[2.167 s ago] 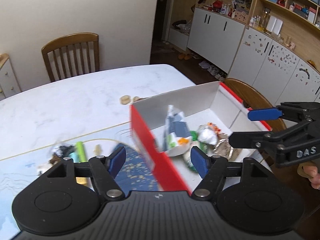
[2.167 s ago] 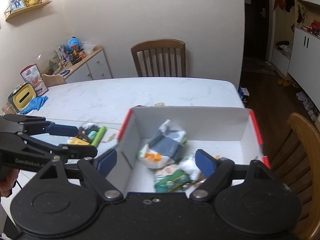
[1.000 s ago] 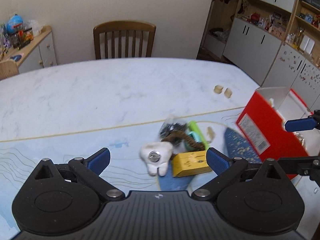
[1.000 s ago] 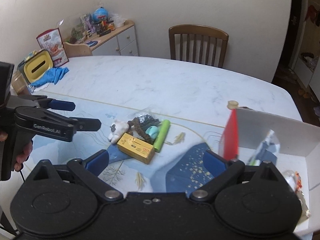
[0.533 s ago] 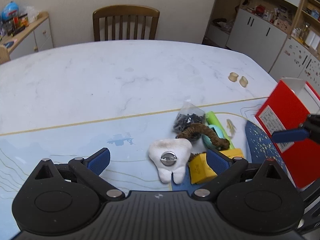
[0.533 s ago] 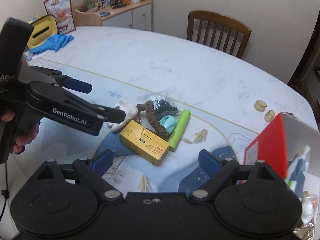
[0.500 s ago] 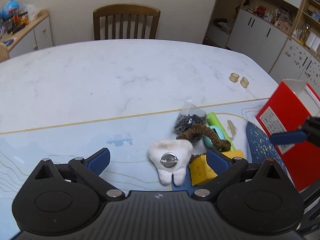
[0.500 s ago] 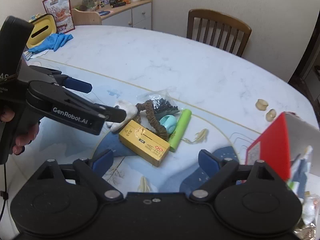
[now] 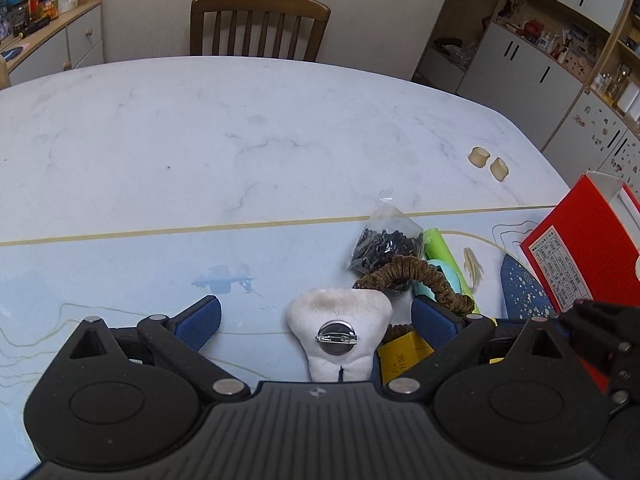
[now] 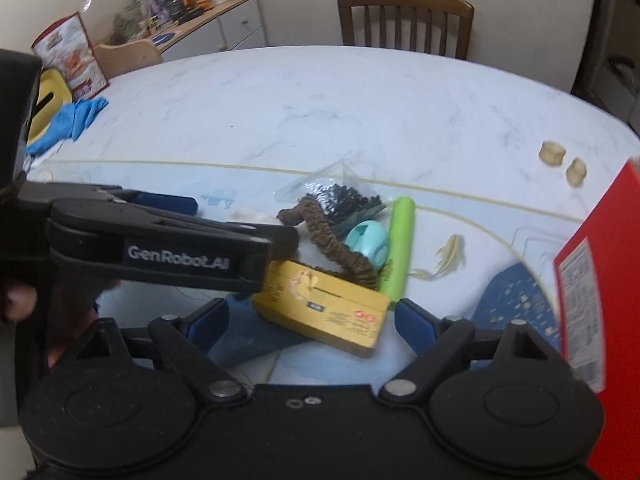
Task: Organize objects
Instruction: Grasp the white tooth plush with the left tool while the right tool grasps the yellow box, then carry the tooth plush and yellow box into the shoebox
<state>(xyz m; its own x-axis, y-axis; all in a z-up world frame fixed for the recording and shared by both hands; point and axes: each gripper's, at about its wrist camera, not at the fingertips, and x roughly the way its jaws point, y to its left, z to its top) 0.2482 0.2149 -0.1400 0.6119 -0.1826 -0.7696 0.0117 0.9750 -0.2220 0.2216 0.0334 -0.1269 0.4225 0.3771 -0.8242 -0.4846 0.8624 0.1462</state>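
Observation:
A white plush tooth (image 9: pixel 339 332) with a metal pin lies on the blue mat, between the open fingers of my left gripper (image 9: pixel 316 318). Beside it lie a yellow box (image 10: pixel 326 314), a brown scrunchie (image 10: pixel 336 246), a bag of black bits (image 9: pixel 386 244), a teal object (image 10: pixel 367 240) and a green tube (image 10: pixel 398 246). My right gripper (image 10: pixel 312 322) is open, low over the yellow box, which sits between its fingers. The left gripper (image 10: pixel 240 226) crosses the right wrist view just left of the box. The red box (image 9: pixel 586 252) stands at the right.
Two small beige rings (image 9: pixel 489 163) lie on the marble table (image 9: pixel 240 128). A wooden chair (image 9: pixel 256 24) stands at the far side. A blue cloth (image 10: pixel 68 122) and a yellow container (image 10: pixel 48 92) sit at the table's left end. Cabinets line the right wall.
Both grippers have swung away from the red box to the pile of loose objects and moved down close. The left now frames the plush tooth, the right the yellow box.

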